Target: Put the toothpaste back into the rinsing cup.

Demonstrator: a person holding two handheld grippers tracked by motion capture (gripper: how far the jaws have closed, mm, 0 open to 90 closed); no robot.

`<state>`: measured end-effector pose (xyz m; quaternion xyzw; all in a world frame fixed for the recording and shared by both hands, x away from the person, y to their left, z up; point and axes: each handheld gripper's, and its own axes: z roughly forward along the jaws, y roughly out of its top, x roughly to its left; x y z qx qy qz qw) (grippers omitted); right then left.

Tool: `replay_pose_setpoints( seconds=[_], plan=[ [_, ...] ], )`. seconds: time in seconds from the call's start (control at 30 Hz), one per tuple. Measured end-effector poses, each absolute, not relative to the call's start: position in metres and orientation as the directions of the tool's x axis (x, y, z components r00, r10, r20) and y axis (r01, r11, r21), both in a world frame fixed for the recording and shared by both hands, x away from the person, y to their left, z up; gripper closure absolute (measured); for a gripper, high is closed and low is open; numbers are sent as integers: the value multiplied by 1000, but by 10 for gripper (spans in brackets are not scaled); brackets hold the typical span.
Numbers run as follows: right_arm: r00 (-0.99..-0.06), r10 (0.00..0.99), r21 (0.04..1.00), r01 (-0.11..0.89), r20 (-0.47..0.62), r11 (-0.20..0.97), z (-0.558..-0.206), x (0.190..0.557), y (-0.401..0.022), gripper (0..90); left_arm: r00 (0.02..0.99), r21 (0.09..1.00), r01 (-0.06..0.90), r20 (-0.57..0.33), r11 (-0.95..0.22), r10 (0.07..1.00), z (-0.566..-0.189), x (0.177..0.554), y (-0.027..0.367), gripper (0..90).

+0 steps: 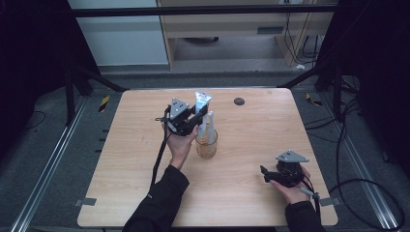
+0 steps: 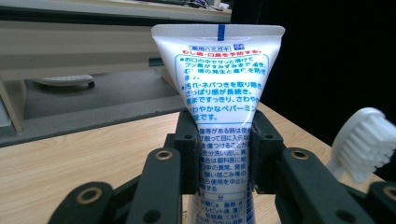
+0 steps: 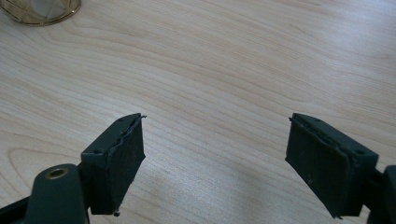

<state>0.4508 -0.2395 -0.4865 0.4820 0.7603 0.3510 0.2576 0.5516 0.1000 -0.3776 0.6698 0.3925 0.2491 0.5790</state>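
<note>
High view: the left tool point(image 1: 197, 121) is clamped on a white toothpaste tube point(image 1: 202, 103), crimped end up, held just above a clear glass cup point(image 1: 207, 144) mid-table point(image 1: 145, 159). The cup holds a white toothbrush point(image 1: 211, 126), bristles up beside the tube. I judge the tube could knock the brush or tip the cup if lowered off-centre. The right tool point(image 1: 269, 175) rests wide open and empty, well apart.

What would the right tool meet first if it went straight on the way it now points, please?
Most likely the bare table. The right tool stands open with nothing between its jaws and tilts down toward the wood. The glass cup lies off to the side of that line, though depth is hard to judge.
</note>
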Motion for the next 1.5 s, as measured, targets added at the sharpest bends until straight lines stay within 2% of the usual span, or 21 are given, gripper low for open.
replay_pose_setpoints(
  seconds=[1.03, 1.5],
  plan=[
    [-407, 911, 778, 552, -64, 301, -488, 451, -239, 195, 580, 962, 267, -112, -58, 807, -407, 553, 90, 681],
    [-405, 912, 775, 554, -67, 303, -489, 451, -238, 195, 578, 945, 305, -87, -117, 811, -420, 551, 87, 668]
  ],
)
